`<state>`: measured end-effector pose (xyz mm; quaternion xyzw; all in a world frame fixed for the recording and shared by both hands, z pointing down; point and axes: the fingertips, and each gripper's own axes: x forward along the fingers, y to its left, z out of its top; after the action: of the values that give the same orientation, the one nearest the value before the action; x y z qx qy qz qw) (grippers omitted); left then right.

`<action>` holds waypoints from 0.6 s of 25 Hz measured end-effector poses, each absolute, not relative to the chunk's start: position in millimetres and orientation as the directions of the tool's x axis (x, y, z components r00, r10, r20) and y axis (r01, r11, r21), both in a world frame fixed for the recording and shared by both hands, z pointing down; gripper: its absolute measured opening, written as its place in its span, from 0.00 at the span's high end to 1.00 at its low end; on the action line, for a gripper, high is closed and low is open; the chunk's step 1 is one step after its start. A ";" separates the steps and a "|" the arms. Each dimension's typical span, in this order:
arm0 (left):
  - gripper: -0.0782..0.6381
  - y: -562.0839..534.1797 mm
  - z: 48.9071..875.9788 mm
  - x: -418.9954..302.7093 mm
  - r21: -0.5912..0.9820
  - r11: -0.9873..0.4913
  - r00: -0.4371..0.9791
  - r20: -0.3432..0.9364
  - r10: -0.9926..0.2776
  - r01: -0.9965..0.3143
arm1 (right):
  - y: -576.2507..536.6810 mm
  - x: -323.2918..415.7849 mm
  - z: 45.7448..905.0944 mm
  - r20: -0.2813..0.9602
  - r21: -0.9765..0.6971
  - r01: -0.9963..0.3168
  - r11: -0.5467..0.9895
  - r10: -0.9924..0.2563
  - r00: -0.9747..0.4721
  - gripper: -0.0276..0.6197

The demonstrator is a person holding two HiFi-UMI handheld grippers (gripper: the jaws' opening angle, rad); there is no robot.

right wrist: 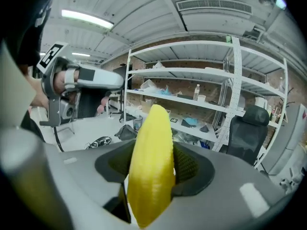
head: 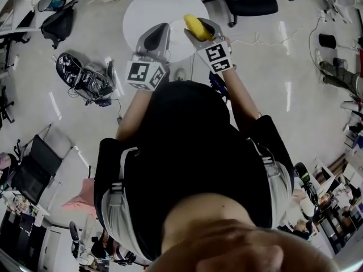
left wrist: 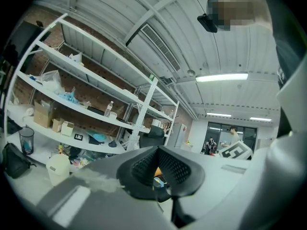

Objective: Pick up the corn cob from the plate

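Right gripper view: right gripper [right wrist: 154,169] clamps the yellow, ribbed corn cob [right wrist: 152,138] near 1 end; the overhang could pivot it loose; left gripper [left wrist: 159,170] narrow, empty.

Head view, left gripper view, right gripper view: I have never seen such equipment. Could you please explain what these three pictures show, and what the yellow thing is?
There is no robot here. A person holds a hand tool with a two-jaw claw in each hand. The head view comes from a camera on the person's head that looks steeply down, past the arms, to a round white table. The other two pictures come from a camera riding on each claw and looking along its jaws, toward white shelves. The right claw grips the yellow thing, a corn cob, and holds it up in the air. The left claw is shut and holds nothing. I can make out no plate in these pictures.
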<state>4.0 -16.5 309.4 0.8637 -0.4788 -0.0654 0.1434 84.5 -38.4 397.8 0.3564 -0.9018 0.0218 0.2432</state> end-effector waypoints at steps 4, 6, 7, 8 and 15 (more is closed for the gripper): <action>0.89 -14.2 308.7 8.2 0.309 -0.503 0.536 0.027 -0.844 -0.808 | -37.3 87.9 371.6 0.386 0.106 -0.686 0.720 -0.666 -0.639 0.59; 0.89 -13.0 307.9 10.5 0.309 -0.504 0.538 0.027 -0.843 -0.806 | -36.0 91.7 358.9 0.352 0.085 -0.703 0.706 -0.682 -0.641 0.59; 0.89 -12.9 307.6 11.0 0.310 -0.505 0.539 0.027 -0.842 -0.805 | -35.7 93.5 352.8 0.335 0.077 -0.711 0.699 -0.690 -0.642 0.59; 0.89 -13.2 307.2 10.9 0.311 -0.505 0.539 0.027 -0.842 -0.805 | -35.7 95.1 347.0 0.316 0.069 -0.719 0.692 -0.699 -0.642 0.59; 0.89 -15.3 308.8 8.6 0.299 -0.497 0.528 0.025 -0.849 -0.814 | -39.0 111.2 312.6 0.192 0.001 -0.787 0.617 -0.773 -0.605 0.59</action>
<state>8.6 -15.3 308.8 0.8630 -0.4819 -0.0626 0.1383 111.2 -39.0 312.6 0.4357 -0.8949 0.0417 0.0870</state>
